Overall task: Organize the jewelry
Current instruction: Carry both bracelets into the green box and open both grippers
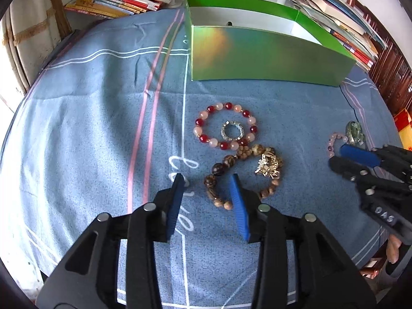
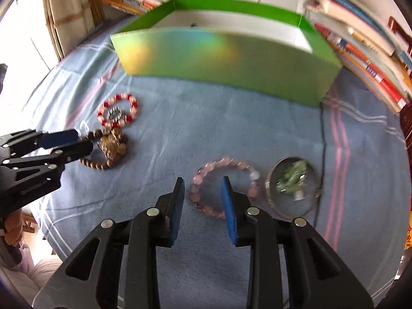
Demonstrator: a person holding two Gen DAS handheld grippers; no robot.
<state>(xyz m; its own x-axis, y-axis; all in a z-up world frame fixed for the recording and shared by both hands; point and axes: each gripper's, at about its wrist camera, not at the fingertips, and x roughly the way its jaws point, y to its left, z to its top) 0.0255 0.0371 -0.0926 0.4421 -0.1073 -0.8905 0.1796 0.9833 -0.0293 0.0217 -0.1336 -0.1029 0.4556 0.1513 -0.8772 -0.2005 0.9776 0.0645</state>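
Now both tools poised part-open over bracelets, holding nothing.
The left tool (image 1: pixel 208 180) straddles the wooden bead bracelet (image 1: pixel 242 177) near its gold charm (image 1: pixel 267 166); the right tool (image 2: pixel 202 182) straddles the pink bead bracelet (image 2: pixel 221 188), which could slip out before the green box (image 2: pixel 226 61).

We seem to be in a home room: a blue striped cloth (image 1: pixel 90 118) covers the table, with stacked books (image 1: pixel 116 0) piled behind.
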